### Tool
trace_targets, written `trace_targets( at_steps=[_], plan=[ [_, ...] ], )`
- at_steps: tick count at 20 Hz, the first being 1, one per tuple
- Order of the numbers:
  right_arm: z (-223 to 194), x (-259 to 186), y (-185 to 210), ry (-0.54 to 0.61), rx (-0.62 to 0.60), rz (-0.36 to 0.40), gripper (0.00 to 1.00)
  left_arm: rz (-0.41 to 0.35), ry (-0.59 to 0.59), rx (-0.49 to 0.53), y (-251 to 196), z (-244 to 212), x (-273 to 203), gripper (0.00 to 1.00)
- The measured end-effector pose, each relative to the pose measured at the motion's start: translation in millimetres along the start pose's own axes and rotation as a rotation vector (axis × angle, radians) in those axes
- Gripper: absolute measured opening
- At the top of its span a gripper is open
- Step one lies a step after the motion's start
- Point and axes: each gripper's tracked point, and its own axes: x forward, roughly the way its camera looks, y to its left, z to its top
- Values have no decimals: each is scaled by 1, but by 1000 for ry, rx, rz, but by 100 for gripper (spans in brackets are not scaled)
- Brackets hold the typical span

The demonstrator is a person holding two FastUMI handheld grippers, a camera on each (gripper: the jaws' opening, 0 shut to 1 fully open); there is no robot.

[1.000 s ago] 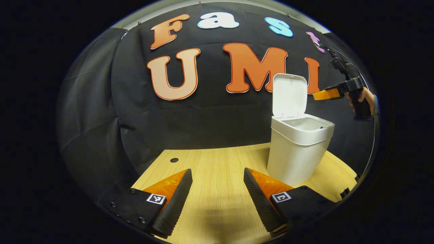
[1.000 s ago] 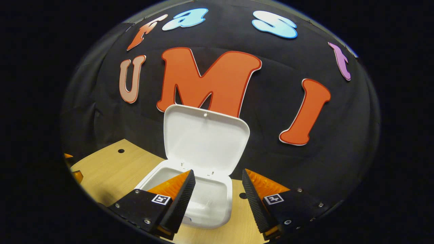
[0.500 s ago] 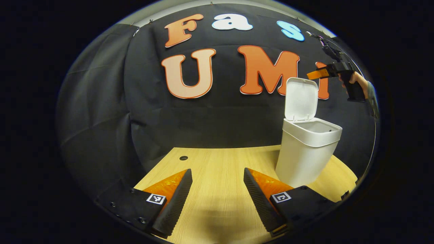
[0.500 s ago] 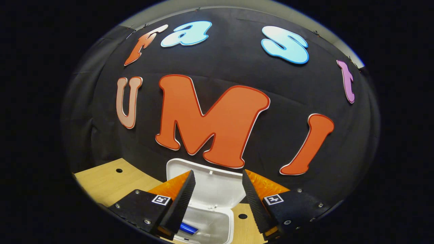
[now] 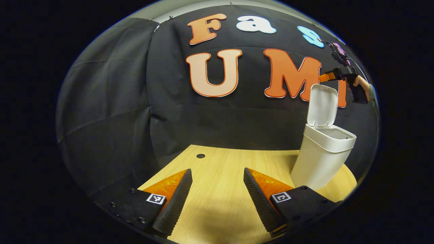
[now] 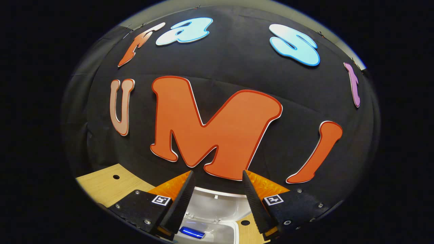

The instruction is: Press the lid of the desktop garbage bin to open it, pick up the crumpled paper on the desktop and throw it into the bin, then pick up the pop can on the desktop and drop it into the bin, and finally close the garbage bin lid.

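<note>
Hidden, bin: in the right gripper view the bin (image 6: 217,234) is cut off by the bottom edge; just a strip of its inside and rim shows between the fingers.
Hidden, can: a blue can (image 6: 192,232) lies inside the bin, partly behind the right gripper's left finger; its ends cannot be made out.
Hidden, paper: cannot be made out inside the bin.
Hidden, lid: in the right gripper view just the lower inner face of the lid (image 6: 218,201) shows, between the fingers.
Hidden, far gripper: in the left gripper view the right gripper (image 5: 324,77) is small and far off at the right edge, just above the lid; its finger gap cannot be read there.
Hidden, hand: part of a hand (image 5: 360,83) grips its handle, cut off by the edge.
Count, bins: one, white, standing on the table (image 5: 217,169) at its right side.
Count, lids: one, raised upright at the bin's back.
Count, cans: one.
Count, table holes: one round hole (image 5: 200,156) in the left view; two in the right view.
Left gripper (image 5: 217,193): low over bare table, fingers spread, nothing between them.
Right gripper, own view: fingers spread, holding nothing, above the open bin.
</note>
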Motion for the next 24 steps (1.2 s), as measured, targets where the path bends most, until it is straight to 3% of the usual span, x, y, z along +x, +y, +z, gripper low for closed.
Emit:
trace_targets(
  at_steps=[9, 15, 24],
  plan=[
    [-14, -2, 5, 77, 79, 43, 84, -29, 21, 16, -6, -1, 9, 98],
    [-40, -47, 9, 148, 127, 54, 85, -82, 34, 49, -12, 2, 11, 97],
    [-101, -91, 23, 300, 102, 15, 85, -166, 52, 123, -23, 2, 14, 97]
  ],
)
